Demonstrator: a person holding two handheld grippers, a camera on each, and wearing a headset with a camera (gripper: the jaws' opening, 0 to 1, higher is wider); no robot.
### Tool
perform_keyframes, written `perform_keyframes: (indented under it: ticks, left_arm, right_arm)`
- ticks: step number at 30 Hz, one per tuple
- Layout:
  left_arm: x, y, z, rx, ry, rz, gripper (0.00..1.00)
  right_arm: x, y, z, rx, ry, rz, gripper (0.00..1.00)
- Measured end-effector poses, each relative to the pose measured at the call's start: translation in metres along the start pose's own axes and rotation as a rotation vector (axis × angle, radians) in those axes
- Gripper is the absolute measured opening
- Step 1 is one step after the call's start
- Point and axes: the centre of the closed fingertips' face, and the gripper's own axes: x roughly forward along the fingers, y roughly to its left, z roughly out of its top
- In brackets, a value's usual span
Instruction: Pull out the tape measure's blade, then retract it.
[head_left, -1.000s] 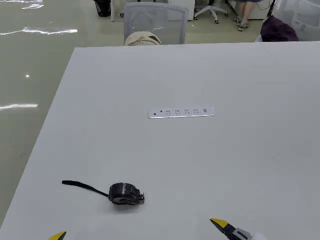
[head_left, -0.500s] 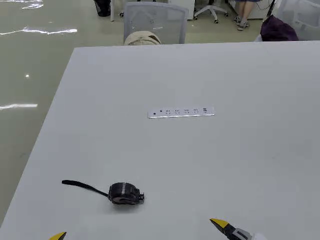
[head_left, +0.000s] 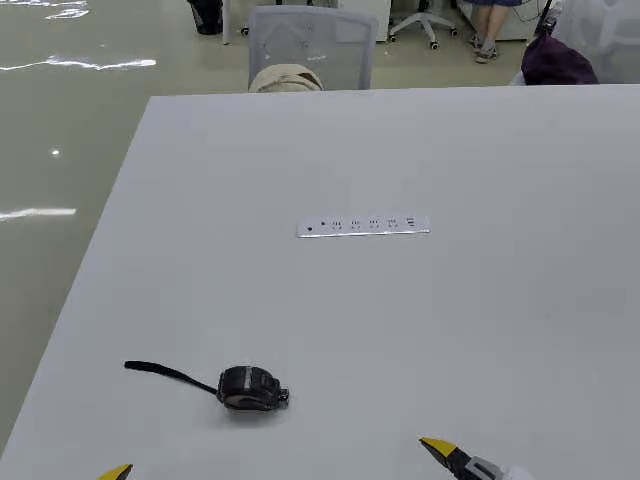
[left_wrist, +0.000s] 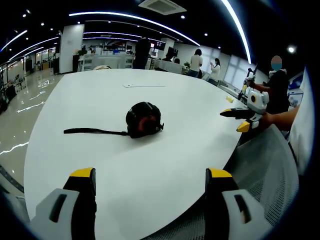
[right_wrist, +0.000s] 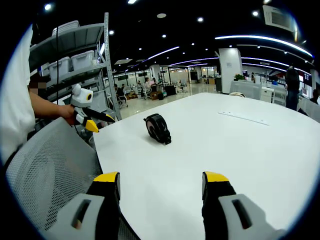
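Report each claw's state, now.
Left claw: open, empty; the tape measure lies ahead of it, not gripped.
Right claw: open, empty.

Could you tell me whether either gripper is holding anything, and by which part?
Nothing is held: the left gripper and right gripper are open, and the tape measure lies apart on the table.

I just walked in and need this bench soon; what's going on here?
A person holds a two-jaw gripper in each hand at the near edge of the white table. The left gripper and right gripper are both open, empty and pointed at the black tape measure, which lies untouched, its strap trailing out, blade not yet pulled out.
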Motion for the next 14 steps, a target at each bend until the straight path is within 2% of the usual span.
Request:
perform_keyframes:
  ticks: [14]
  left_arm:
    - [0.0002, -0.0003, -0.0004, 0.0, 0.002, -0.001, 0.89]
  right_arm:
    - [0.0001, 0.0005, 0.0007, 0.0, -0.001, 0.002, 0.67]
